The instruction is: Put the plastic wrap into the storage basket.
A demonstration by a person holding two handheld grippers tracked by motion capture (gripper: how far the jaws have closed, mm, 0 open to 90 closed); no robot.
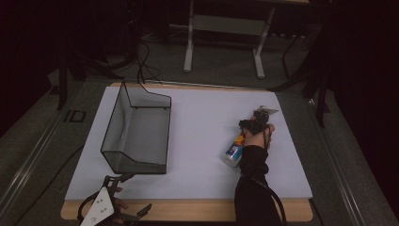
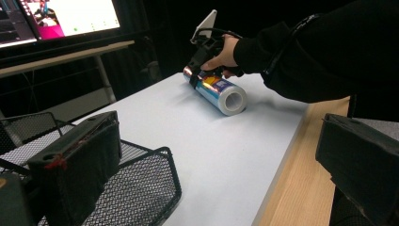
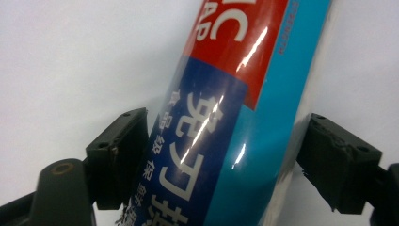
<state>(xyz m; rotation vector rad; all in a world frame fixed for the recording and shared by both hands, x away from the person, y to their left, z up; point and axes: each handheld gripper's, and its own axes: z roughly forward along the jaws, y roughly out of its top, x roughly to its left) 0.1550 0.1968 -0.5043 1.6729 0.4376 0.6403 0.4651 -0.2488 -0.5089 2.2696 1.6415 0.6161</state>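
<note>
Black jaws are straddling the lying wrap roll (image 3: 226,122), one pad touching, the other not quite.
Right gripper (image 1: 249,128) is closing without a firm grip yet; lifting into the mesh basket (image 1: 136,127) is remaining.

roll (image 3: 226,122): glossy printed plastic film, smooth, bright glare streaks
basket (image 1: 136,132): black wire mesh, metal, matt
surface (image 1: 202,141): matt white sheet, smooth; bare wood along the near edge
fingers (image 3: 117,155): black matt plastic, slightly rough

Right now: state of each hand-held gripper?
Left hand-held gripper: open, jaws wide apart and nothing held, beside the wire mesh basket.
Right hand-held gripper: jaws around the plastic wrap roll lying on the table; whether the pads press it cannot be told.
</note>
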